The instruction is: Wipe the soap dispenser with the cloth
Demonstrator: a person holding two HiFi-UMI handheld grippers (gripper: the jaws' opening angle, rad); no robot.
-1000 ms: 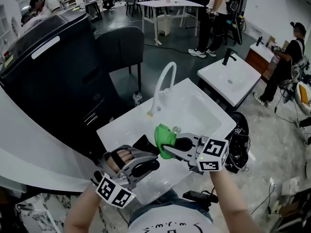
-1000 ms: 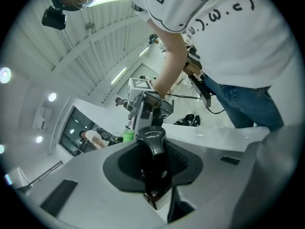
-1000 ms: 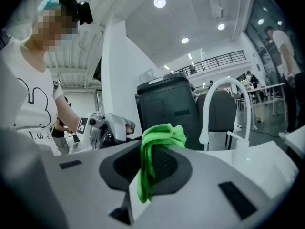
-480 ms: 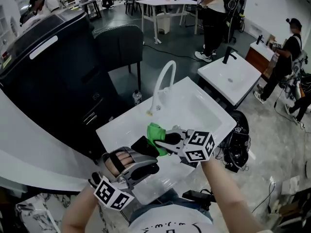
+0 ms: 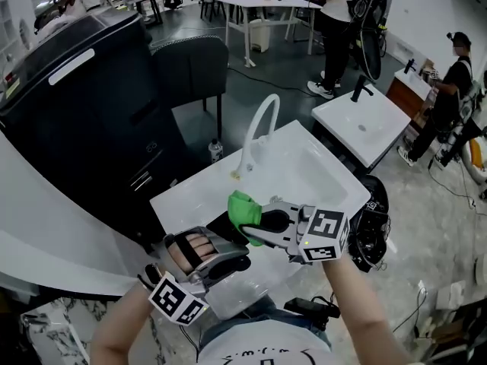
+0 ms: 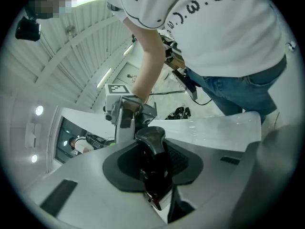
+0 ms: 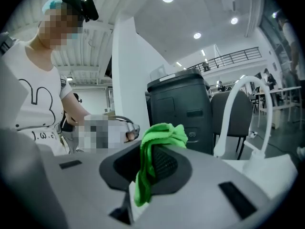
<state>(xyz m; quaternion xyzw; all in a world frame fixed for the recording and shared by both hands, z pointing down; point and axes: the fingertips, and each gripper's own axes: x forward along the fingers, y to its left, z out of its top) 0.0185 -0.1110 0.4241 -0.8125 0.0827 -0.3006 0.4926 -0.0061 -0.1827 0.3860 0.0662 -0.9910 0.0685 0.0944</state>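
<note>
We gripped the black soap dispenser (image 6: 153,163) in our left hand-held gripper (image 5: 230,234), jaws narrowed on its body. Our right hand-held gripper (image 5: 265,223) was clamped on the green cloth (image 7: 159,136), bunched at its tips just beside the dispenser, above the white sink (image 5: 323,175).

a white sink (image 5: 319,175) sits mid-view, a curved white faucet (image 5: 257,128) at its eleven o'clock edge. a second basin (image 5: 358,124) with a black tap (image 5: 358,88) lies toward two o'clock, a dark chair (image 5: 190,67) toward eleven, a white table (image 5: 262,6) at twelve o'clock.
</note>
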